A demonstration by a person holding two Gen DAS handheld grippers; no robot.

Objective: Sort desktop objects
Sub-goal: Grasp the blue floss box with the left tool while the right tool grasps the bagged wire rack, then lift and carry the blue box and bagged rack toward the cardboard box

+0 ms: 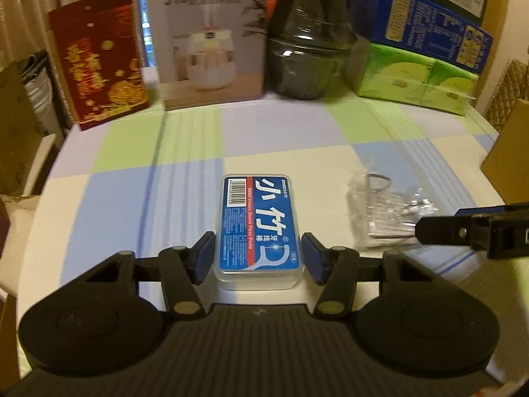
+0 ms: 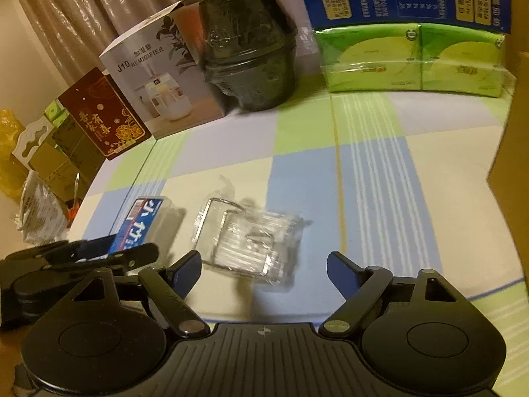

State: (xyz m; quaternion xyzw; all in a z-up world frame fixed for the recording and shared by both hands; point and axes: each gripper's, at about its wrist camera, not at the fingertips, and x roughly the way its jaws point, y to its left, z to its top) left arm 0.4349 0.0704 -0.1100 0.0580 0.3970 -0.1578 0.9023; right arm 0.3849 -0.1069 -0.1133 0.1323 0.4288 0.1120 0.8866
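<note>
Left gripper (image 1: 257, 258) clamped on floss-pick box (image 1: 257, 228), right gripper (image 2: 264, 271) spread apart, near clear packet (image 2: 251, 241) on checked tablecloth (image 1: 132, 182).

Along the back of the table (image 1: 139, 152) with its checked cloth I've got a red gift box (image 1: 97, 56), then a white humidifier box (image 1: 205, 36), a dark wrapped jar (image 1: 312, 49), and green tissue packs (image 1: 420, 82) under a blue carton (image 1: 433, 29). Curtains (image 2: 76, 10) hang behind, cardboard boxes (image 2: 56, 162) off the left edge.
</note>
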